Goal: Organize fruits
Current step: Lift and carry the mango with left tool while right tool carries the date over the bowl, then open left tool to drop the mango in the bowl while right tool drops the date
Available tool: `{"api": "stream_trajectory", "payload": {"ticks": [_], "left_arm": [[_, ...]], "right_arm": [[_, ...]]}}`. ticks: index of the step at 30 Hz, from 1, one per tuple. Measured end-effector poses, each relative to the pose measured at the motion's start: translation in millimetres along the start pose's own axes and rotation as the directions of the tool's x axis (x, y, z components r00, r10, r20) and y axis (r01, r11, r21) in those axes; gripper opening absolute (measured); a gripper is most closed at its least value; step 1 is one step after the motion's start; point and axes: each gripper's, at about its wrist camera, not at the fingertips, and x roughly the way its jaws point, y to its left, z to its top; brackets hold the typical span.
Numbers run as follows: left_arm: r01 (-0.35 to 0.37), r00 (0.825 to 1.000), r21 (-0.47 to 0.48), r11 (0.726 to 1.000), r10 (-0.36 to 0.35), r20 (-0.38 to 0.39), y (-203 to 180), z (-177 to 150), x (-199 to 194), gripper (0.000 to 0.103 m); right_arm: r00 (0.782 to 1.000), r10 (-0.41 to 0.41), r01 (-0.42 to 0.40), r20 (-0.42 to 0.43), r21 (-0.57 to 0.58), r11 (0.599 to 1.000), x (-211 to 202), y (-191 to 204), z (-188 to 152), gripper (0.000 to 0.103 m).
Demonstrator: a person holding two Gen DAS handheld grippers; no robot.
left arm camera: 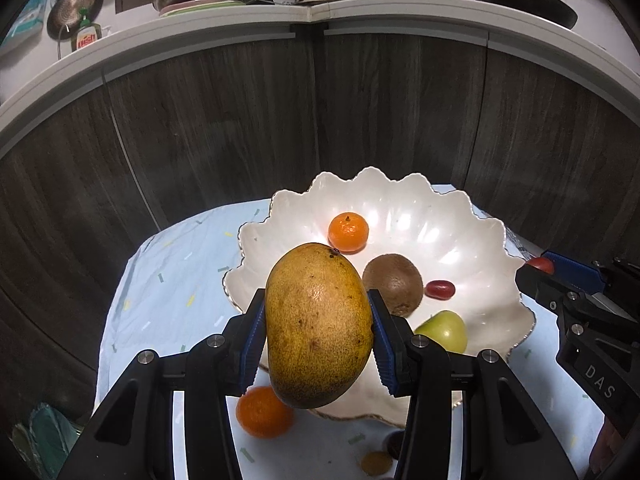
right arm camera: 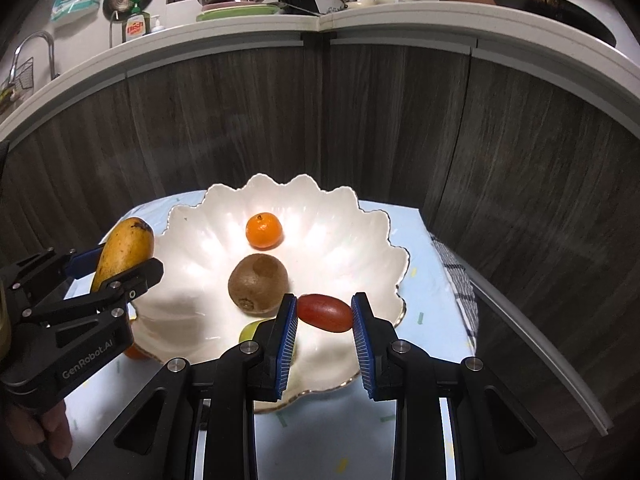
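A large yellow mango [left arm camera: 318,324] is clamped upright between the blue pads of my left gripper [left arm camera: 316,300], over the near left rim of a white scalloped bowl [left arm camera: 400,192]. In the bowl lie a tangerine [left arm camera: 348,232], a kiwi [left arm camera: 394,284], a red oblong fruit [left arm camera: 440,289] and a green apple [left arm camera: 444,330]. Another orange [left arm camera: 264,412] lies on the cloth under the mango. My right gripper [right arm camera: 325,300] is shut on a second red oblong fruit [right arm camera: 325,313] above the bowl's near part [right arm camera: 352,224]. From the right wrist, the left gripper [right arm camera: 128,260] and its mango [right arm camera: 124,248] are at the left.
The bowl stands on a small table with a light blue cloth [left arm camera: 172,272]. Two small dark fruits [left arm camera: 376,462] lie near its front edge. A checked cloth [right arm camera: 460,288] hangs at the right. Dark wooden cabinet fronts [right arm camera: 320,120] rise behind, under a cluttered counter [right arm camera: 320,16].
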Motion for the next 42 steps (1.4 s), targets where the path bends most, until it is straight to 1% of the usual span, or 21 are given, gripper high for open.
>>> {"api": "stream_trajectory", "payload": {"ticks": [10,16,19,22,23,24,25,26,27,29,31,32,33,34,35,37,39,42], "left_arm": [[0.004,0.999,0.002,1.000,-0.004,-0.038,0.8,1.6,23.7,0.047],[0.013,0.997,0.003,1.000,-0.013,-0.074,-0.2,0.0,34.9,0.047],[0.017,0.995,0.004,1.000,-0.017,-0.095,-0.1,-1.6,39.3,0.048],[0.012,0.995,0.011,1.000,-0.011,-0.104,-1.1,-2.6,40.6,0.048],[0.012,0.994,0.012,1.000,-0.010,-0.107,-1.1,-2.8,41.0,0.048],[0.006,0.994,0.013,1.000,-0.005,-0.109,-0.9,-3.1,40.8,0.051],[-0.001,0.995,0.014,1.000,0.003,-0.101,-0.6,-2.5,39.3,0.060],[-0.007,0.996,0.015,1.000,0.009,-0.086,-0.3,-1.8,36.7,0.065],[-0.020,0.997,0.021,1.000,0.021,-0.067,-0.3,-0.6,33.3,0.072],[-0.051,0.998,0.045,0.998,0.052,-0.041,-1.5,1.6,28.9,0.075],[-0.054,0.998,0.052,0.997,0.056,-0.039,-0.3,2.8,26.7,0.078],[-0.056,0.998,0.049,0.997,0.058,-0.038,0.7,3.1,25.4,0.079],[-0.058,0.998,0.044,0.997,0.060,-0.036,2.0,3.6,23.0,0.082],[-0.061,0.998,0.040,0.997,0.062,-0.032,2.9,4.1,20.7,0.087],[-0.065,0.998,0.034,0.997,0.065,-0.027,4.0,4.7,18.0,0.090],[-0.071,0.997,0.023,0.997,0.071,-0.014,6.2,6.7,12.1,0.097],[-0.078,0.997,0.020,0.997,0.078,-0.002,7.2,8.3,5.7,0.099],[-0.088,0.996,0.022,0.996,0.088,0.012,7.4,10.2,-2.6,0.100]], "right_arm": [[0.999,-0.004,0.004,-0.040,0.010,1.000,22.6,-3.1,1.8,0.029],[0.997,0.009,-0.008,-0.076,0.018,1.000,33.7,-4.1,-1.2,0.029],[0.997,0.007,-0.006,-0.080,0.021,1.000,35.5,-4.4,-2.3,0.029],[0.996,0.006,-0.005,-0.087,0.016,1.000,36.1,-4.2,-2.4,0.031],[0.996,0.003,-0.002,-0.087,0.014,1.000,36.1,-4.0,-2.4,0.035],[0.996,-0.001,0.002,-0.085,0.013,1.000,35.9,-3.8,-2.0,0.043],[0.997,-0.007,0.008,-0.081,0.011,1.000,35.1,-3.9,-1.8,0.047],[0.997,-0.015,0.016,-0.074,0.010,1.000,33.0,-4.0,-1.6,0.054],[0.997,-0.020,0.021,-0.069,0.009,1.000,31.9,-4.0,-1.3,0.056],[0.998,-0.025,0.026,-0.064,0.008,1.000,30.0,-4.4,-0.3,0.059],[0.998,-0.033,0.034,-0.056,0.009,0.999,27.4,-5.0,0.8,0.064],[0.998,-0.038,0.038,-0.049,0.009,0.999,25.2,-5.2,1.4,0.069],[0.998,-0.043,0.043,-0.043,0.011,0.999,23.5,-5.4,2.0,0.073],[0.998,-0.050,0.050,-0.035,0.012,0.999,20.8,-5.7,2.6,0.075],[0.998,-0.056,0.056,-0.027,0.015,0.998,17.9,-5.8,3.4,0.079],[0.998,-0.059,0.059,-0.017,0.017,0.998,13.3,-5.6,4.7,0.081],[0.998,-0.062,0.062,-0.011,0.017,0.998,9.0,-5.0,6.3,0.081],[0.998,-0.068,0.068,0.001,0.019,0.997,1.6,-4.2,7.7,0.081]]}}
